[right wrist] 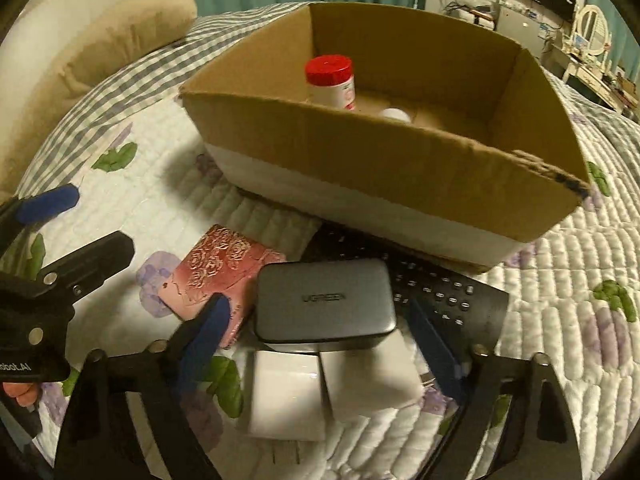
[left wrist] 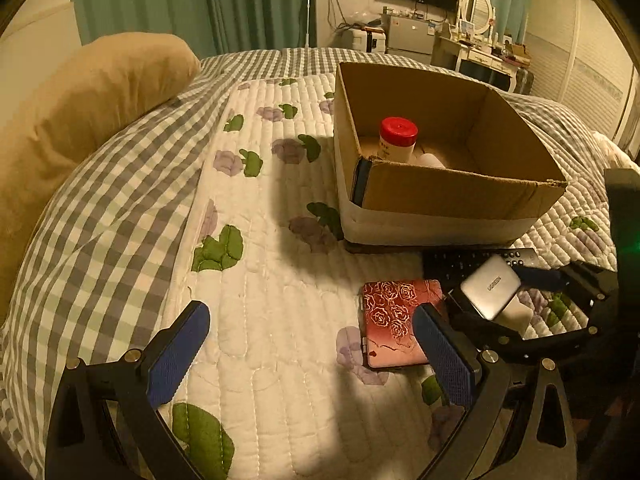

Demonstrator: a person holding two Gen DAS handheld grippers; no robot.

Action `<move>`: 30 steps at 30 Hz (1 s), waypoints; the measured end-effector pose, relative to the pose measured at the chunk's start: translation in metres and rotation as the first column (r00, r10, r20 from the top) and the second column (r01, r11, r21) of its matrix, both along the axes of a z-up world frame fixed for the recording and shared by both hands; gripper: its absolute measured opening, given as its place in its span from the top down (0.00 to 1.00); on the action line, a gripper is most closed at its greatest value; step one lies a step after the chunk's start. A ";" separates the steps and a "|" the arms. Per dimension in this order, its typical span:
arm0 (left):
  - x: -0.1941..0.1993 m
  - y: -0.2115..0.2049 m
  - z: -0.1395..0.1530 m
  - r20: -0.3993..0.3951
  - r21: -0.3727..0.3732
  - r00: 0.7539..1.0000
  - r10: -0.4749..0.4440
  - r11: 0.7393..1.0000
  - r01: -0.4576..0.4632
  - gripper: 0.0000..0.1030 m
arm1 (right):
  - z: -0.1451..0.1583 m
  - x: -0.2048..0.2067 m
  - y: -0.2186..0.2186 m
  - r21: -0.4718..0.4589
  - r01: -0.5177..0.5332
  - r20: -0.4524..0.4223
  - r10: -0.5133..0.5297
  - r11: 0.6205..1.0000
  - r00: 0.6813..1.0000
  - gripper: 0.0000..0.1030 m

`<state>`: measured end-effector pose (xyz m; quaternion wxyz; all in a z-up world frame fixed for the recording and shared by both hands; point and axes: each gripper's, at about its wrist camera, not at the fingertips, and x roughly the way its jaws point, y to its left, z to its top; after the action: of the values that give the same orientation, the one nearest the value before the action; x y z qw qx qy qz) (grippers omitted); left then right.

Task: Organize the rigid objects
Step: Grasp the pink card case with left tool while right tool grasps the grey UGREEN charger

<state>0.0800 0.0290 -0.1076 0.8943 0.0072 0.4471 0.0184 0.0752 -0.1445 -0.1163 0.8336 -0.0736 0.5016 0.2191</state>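
A cardboard box [left wrist: 452,196] [right wrist: 400,184] stands on the bed and holds a red-capped bottle [left wrist: 398,138] [right wrist: 331,80] and a small white object [right wrist: 396,114]. In front of it lie a pink rose-patterned case [left wrist: 394,318] [right wrist: 224,272], a black remote [left wrist: 472,260] [right wrist: 452,296], a grey UGREEN charger [left wrist: 490,286] [right wrist: 326,306] and two white chargers [right wrist: 332,388]. My left gripper [left wrist: 316,350] is open and empty over the quilt, left of the case. My right gripper [right wrist: 320,348] is open, its fingers on either side of the grey charger.
A tan pillow [left wrist: 92,92] lies at the left on the grey checked sheet [left wrist: 116,184]. The flowered white quilt [left wrist: 272,280] covers the bed. A dresser with a mirror [left wrist: 476,12] and a fridge stand beyond the bed.
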 end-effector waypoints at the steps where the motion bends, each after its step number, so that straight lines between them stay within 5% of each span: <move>1: 0.001 -0.001 0.001 -0.001 0.001 1.000 -0.001 1.000 0.001 0.00 | 0.000 0.000 -0.001 -0.009 0.010 0.005 -0.010 1.000 1.000 0.32; 7: 0.002 -0.006 0.007 -0.001 -0.009 1.000 -0.008 1.000 0.008 0.00 | 0.027 -0.014 -0.024 0.056 0.066 0.104 -0.072 0.996 0.992 0.35; 14: 0.015 -0.037 -0.020 -0.112 -0.021 0.992 -0.056 0.998 0.054 0.00 | 0.068 -0.023 -0.058 0.025 0.142 0.236 -0.144 0.990 0.961 0.35; 27: 0.049 -0.060 -0.063 -0.200 -0.050 0.973 -0.115 0.993 0.107 0.12 | 0.044 -0.015 -0.067 0.055 0.144 0.145 -0.151 0.988 0.978 0.35; 30: 0.053 -0.058 -0.065 -0.207 -0.099 0.969 -0.132 0.989 0.114 0.26 | 0.039 -0.012 -0.068 0.058 0.148 0.118 -0.154 0.987 0.981 0.35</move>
<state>0.1326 -0.0294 -0.1721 0.8402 -0.0019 0.5393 -0.0573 0.0635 -0.2125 -0.0777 0.8786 -0.0284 0.4482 0.1626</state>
